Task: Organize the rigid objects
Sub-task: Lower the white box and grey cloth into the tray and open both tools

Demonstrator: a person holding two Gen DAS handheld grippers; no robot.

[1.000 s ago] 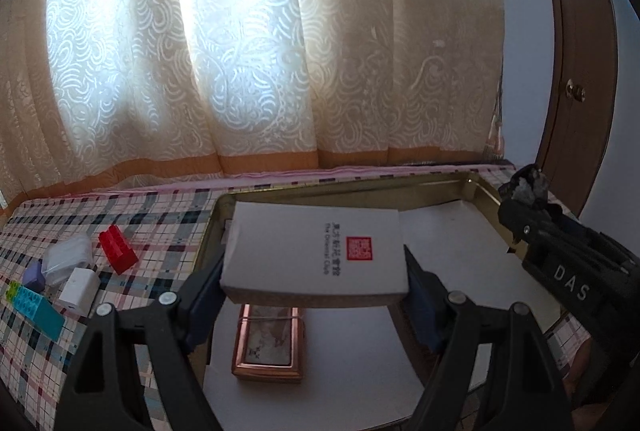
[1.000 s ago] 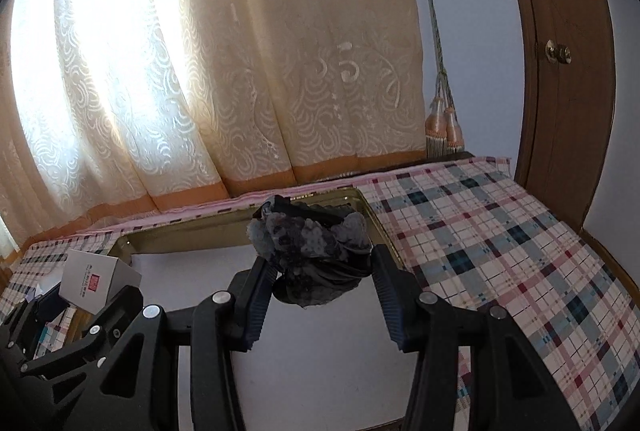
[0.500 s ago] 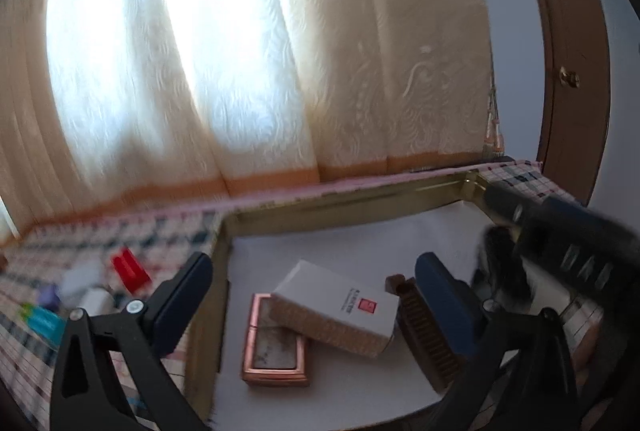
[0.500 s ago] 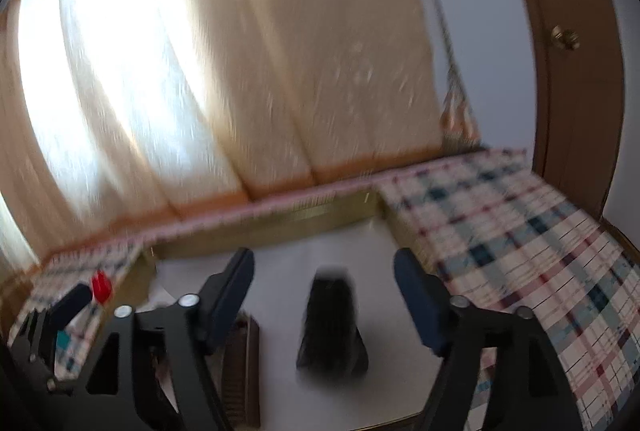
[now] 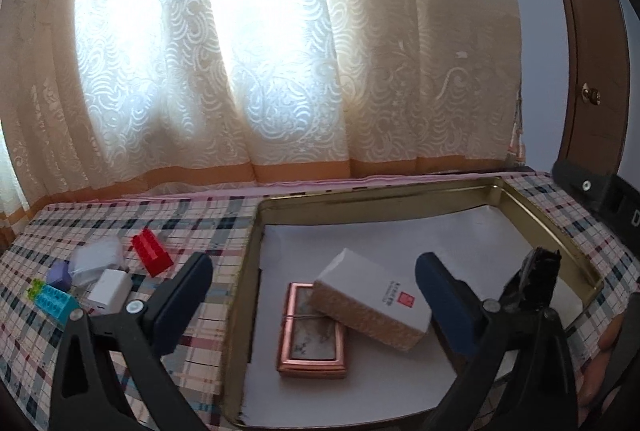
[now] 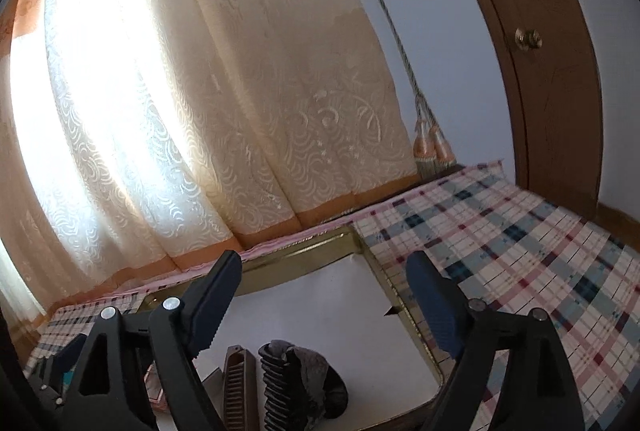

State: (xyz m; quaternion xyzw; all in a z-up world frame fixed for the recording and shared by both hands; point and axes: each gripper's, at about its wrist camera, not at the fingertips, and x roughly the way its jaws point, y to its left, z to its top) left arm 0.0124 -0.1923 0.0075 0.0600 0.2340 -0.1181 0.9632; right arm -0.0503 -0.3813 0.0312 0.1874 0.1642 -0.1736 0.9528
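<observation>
A gold-rimmed tray [image 5: 256, 231] lined with white paper lies on the plaid tablecloth. In it a white box with a red stamp [image 5: 372, 303] rests tilted, partly on a copper-framed box [image 5: 312, 339]. My left gripper [image 5: 314, 295] hangs over them, open wide, pads clear of the white box. A dark grey ridged object [image 6: 300, 383] lies on the tray [image 6: 304, 259] beside a brown ribbed piece [image 6: 240, 383]; the dark ridged object [image 5: 536, 279] also shows at the tray's right. My right gripper [image 6: 326, 301] is above it, jaws opening, nothing between them.
Left of the tray sit a red block [image 5: 151, 252], a white charger [image 5: 110, 289], a pale wrapped item [image 5: 98, 259], a purple piece [image 5: 59, 275] and a cyan block [image 5: 56, 305]. Curtains hang behind; a wooden door [image 6: 560, 71] stands right. A hand [image 5: 608, 343] shows at lower right.
The left gripper let go of the white box, which dropped onto the copper box. The right gripper released the dark ridged object into the tray. Both jaws spread apart.
</observation>
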